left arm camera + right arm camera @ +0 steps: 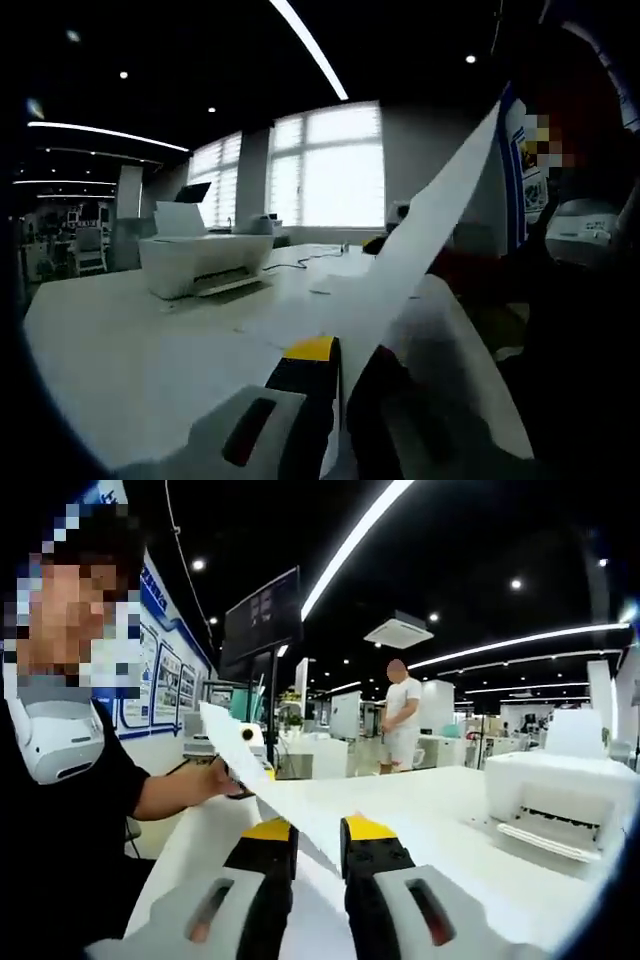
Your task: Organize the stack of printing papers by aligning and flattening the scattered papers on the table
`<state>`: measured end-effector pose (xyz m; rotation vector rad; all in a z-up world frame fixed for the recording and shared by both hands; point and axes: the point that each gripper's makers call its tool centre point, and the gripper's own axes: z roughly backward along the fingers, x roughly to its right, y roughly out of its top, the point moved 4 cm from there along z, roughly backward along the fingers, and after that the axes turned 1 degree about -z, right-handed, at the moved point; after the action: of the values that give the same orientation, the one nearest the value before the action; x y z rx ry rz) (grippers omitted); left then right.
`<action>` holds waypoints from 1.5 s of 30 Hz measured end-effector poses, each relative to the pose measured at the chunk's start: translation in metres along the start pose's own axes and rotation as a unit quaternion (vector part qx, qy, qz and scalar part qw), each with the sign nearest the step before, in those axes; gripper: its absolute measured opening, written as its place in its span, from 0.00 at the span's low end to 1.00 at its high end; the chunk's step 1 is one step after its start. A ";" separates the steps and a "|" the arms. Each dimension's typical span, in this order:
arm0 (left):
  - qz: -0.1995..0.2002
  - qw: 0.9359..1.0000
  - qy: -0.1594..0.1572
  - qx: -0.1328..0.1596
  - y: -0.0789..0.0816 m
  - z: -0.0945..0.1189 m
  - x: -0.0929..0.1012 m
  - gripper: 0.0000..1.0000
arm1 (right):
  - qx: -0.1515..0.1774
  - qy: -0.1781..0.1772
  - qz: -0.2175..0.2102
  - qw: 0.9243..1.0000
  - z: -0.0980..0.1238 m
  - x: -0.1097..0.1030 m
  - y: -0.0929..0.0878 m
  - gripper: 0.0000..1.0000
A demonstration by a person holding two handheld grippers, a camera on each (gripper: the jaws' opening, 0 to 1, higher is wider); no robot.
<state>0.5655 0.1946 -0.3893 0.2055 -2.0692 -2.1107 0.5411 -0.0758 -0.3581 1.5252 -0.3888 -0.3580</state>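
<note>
A bundle of white printing paper (440,220) stands on edge above the white table (130,350), rising from my left gripper (342,365) toward the upper right. The left jaws are shut on its lower part. In the right gripper view the same paper (240,745) runs edge-on between the yellow-tipped jaws of my right gripper (318,840), which close on it with a narrow gap. A person's hand (222,778) is at the paper's far end. More sheets (330,285) lie flat on the table beyond.
A white printer (200,262) with a cable stands at the table's far side, also seen as the printer (555,785) at the right. The person in black (70,810) sits close on the left. Another person (400,720) stands far back.
</note>
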 end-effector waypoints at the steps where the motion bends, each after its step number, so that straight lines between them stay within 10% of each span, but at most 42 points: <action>1: 0.003 1.000 0.000 0.001 0.000 0.000 0.000 0.06 | 0.003 -0.005 -0.001 1.000 0.003 0.002 0.001 0.14; 13: 0.048 0.998 -0.024 -0.015 -0.011 -0.008 0.004 0.06 | 0.020 -0.045 -0.005 0.999 0.025 0.014 0.009 0.14; 17: 0.065 0.997 -0.042 -0.004 -0.008 -0.007 0.008 0.06 | 0.015 -0.044 -0.012 0.999 0.021 0.016 0.011 0.01; 20: 0.129 0.987 -0.094 0.015 -0.006 -0.006 0.020 0.06 | 0.017 -0.037 -0.046 0.998 0.018 0.018 0.013 0.00; 31: 0.227 0.968 -0.101 -0.021 -0.027 -0.012 0.019 0.06 | -0.027 -0.026 -0.165 0.986 0.011 0.012 -0.011 0.00; 45: 0.249 0.964 0.010 -0.096 -0.051 -0.012 -0.009 0.06 | -0.066 -0.056 -0.196 0.977 -0.007 0.034 -0.041 0.00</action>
<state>0.5750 0.1852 -0.4411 -0.2897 -1.6625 -1.9549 0.5750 -0.0856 -0.3981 1.4503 -0.1440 -0.7663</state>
